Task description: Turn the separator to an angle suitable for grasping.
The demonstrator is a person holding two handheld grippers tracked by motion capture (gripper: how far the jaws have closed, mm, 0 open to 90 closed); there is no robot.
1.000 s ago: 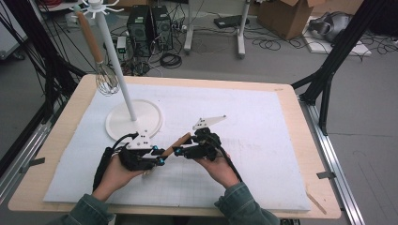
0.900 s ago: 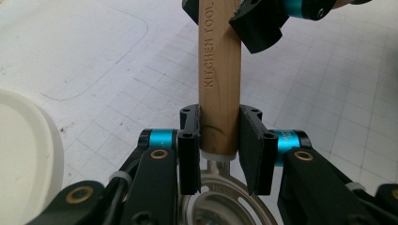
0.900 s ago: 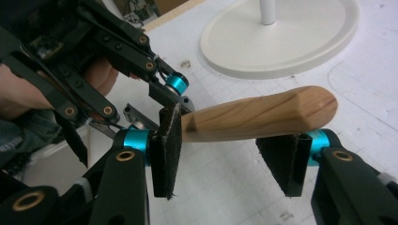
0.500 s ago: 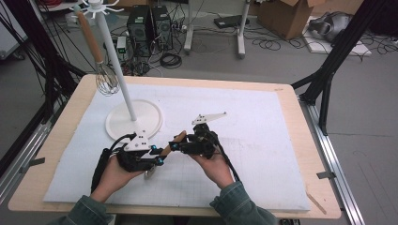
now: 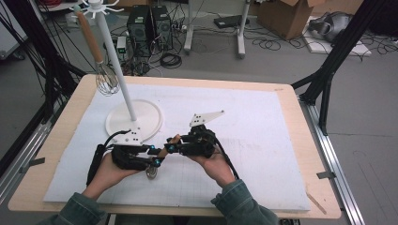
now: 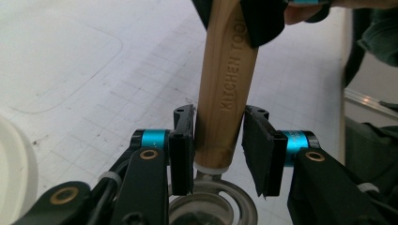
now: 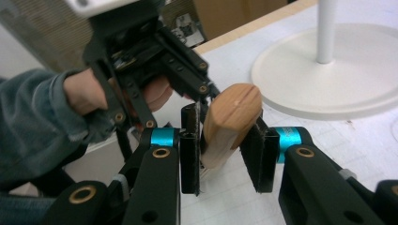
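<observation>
White gridded matting covers a wooden table; cables and computer towers lie on the floor beyond.

Wooden-handled utensil, handle stamped "KITCHEN TOO…": held off the mat near the person's edge of the table, spanning between the two grippers. Its metal end sits low by the left gripper; its rounded wooden butt points toward the stand.

Left gripper: jaws astride the handle just above the metal collar. One pad touches the wood; the other stands off with a visible gap. These jaws have just been opening, handle between them.

Right gripper: jaws on either side of the handle near the butt, one pad against it and the other close beside it; I cannot tell if that one touches. These jaws have just been closing, handle between them.

White stand, round base and upright pole, sits just beyond the left gripper. A wooden-handled whisk hangs from its top hooks, well apart from the held utensil.
</observation>
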